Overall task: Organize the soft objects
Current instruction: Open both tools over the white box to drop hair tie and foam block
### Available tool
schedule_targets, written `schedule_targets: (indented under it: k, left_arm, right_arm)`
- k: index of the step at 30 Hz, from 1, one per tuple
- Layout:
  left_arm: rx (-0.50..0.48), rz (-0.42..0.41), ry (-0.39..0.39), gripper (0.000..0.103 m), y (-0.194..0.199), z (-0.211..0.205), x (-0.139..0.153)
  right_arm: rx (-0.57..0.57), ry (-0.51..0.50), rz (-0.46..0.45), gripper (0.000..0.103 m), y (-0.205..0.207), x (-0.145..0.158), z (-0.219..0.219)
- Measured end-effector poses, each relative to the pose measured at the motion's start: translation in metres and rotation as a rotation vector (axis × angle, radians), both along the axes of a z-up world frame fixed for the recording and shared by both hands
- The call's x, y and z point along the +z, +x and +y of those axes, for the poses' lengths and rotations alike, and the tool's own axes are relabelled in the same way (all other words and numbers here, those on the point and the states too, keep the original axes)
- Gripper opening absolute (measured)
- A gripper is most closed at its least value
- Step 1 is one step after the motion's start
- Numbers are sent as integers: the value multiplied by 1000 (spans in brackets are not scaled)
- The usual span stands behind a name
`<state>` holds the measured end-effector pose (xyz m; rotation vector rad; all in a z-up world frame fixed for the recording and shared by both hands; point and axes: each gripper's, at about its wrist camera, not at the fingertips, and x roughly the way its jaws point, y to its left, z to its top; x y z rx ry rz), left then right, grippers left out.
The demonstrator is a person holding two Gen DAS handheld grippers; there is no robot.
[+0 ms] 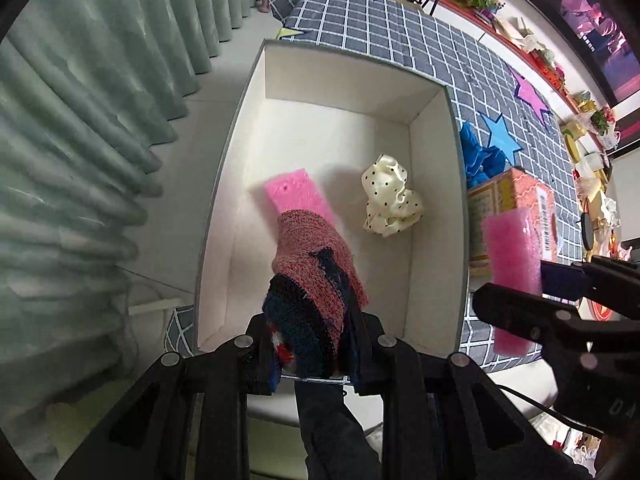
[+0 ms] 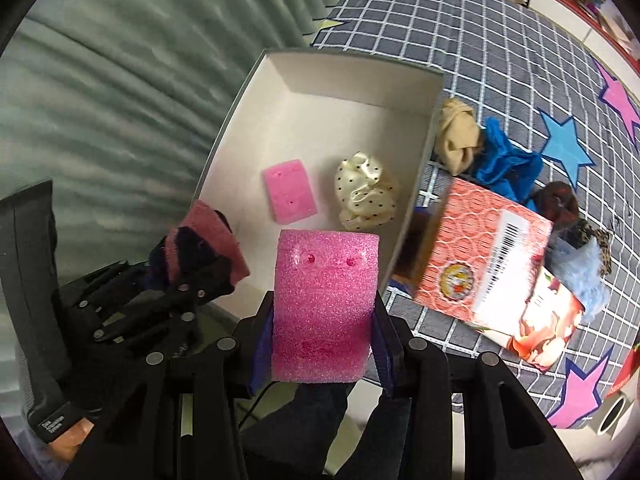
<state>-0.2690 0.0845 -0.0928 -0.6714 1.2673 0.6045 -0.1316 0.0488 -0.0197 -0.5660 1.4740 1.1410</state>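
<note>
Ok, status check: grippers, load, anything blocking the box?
Left gripper shut on knitted sock, over white box. Right gripper shut on pink foam block, near box edge. Nothing blocking.

The left claw (image 1: pixel 312 344) at six o'clock clamps a rolled knitted cloth (image 1: pixel 320 276), salmon pink with dark blue and black stripes, above an open white box (image 1: pixel 440 208) at the centre. On the box floor a pink foam block (image 1: pixel 298 198) lies just beyond the cloth, and a crumpled cream polka-dot fabric (image 1: pixel 390 196) sits apart towards two o'clock. At four o'clock the right claw (image 1: pixel 536 292) grips a second pink foam piece (image 1: pixel 510 268) outside the box. A grey checked worktop (image 1: pixel 400 28) with star shapes runs from twelve to three o'clock. Green curtains (image 1: pixel 80 140) fill nine o'clock.
</note>
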Motion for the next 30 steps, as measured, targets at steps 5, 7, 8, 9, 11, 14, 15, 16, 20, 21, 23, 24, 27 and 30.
schedule_targets:
  k: [5,7,8,9,11,14,15,16,20,21,23,24,27,30]
  left_arm:
    - [-15,16,-3,27,5,-1,-7]
    - [-15,23,-11,27,5,-1,-12]
    - [-12,24,-15,27,5,0,-12]
    - [-11,25,-18,27,5,0,-14]
    - [-13,31,-20,27,5,-1,-16]
    - [-18,39,-18,28,5,-1,-18]
    - [-18,42,-19,28,4,-1,-19]
    - [-19,43,-19,28,4,-1,-19]
    - [-20,45,-19,28,4,-2,-20]
    - [-21,46,-18,28,4,-2,-20]
    - [-24,48,-18,28,5,-3,-21]
    - [-25,48,-18,28,5,-3,-21]
    - [-29,47,-8,33,6,-4,-20]
    - [-37,50,7,54,7,-5,-19]
  right_arm:
    - [25,2,15,44,-6,-4,9]
    - [25,-3,23,44,-7,-8,11]
    - [27,-5,27,44,-7,-10,12]
    - [27,-8,30,44,-8,-12,12]
    - [28,-12,30,44,-8,-16,13]
    - [21,-14,31,44,-7,-19,14]
    - [20,-14,31,44,-7,-19,14]
    - [19,-14,31,44,-7,-18,13]
    - [18,-12,29,44,-7,-19,13]
    - [20,-12,30,44,-7,-19,14]
    - [24,-11,30,44,-8,-19,14]
    - [26,-11,30,44,-9,-19,14]
    - [29,-8,31,44,-10,-19,16]
    - [28,4,44,45,-9,-18,16]
